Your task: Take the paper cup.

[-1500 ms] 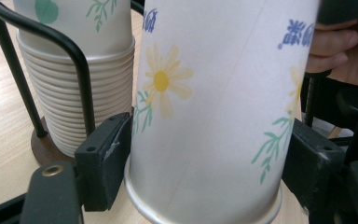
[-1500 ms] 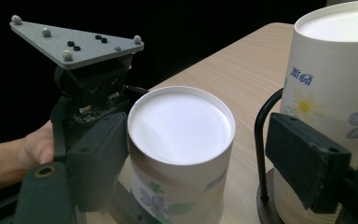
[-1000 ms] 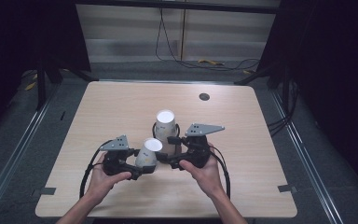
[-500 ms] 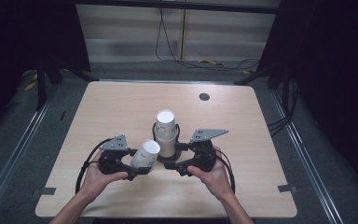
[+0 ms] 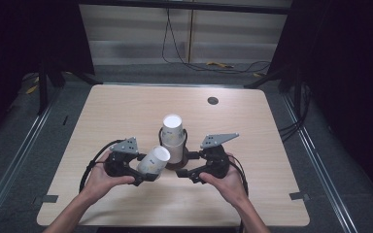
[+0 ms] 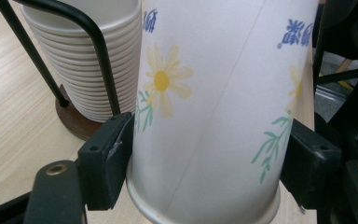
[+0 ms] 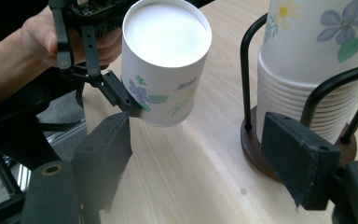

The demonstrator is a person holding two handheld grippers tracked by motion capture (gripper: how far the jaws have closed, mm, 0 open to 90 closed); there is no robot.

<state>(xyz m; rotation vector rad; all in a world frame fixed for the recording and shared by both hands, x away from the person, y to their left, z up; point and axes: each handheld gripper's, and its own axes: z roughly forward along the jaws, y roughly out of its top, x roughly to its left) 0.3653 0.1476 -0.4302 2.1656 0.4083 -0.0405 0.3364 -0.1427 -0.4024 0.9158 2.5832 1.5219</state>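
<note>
Near the table's (image 5: 272, 126) front edge, your left gripper (image 6: 205, 154) is clamped on one paper cup (image 5: 154, 161), pulled free and held just beside the cup stack (image 5: 173, 138) in its holder. Your right gripper (image 7: 200, 154), jaws having just been closing, stands apart and empty. Setting the cup down remains.

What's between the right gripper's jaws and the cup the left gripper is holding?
Bare tabletop and air. In the right gripper view, the right gripper stands open and empty, just short of the cup clamped by the left gripper.

Floral paper cup (image 5: 154, 160), upside-down, tilted
</note>
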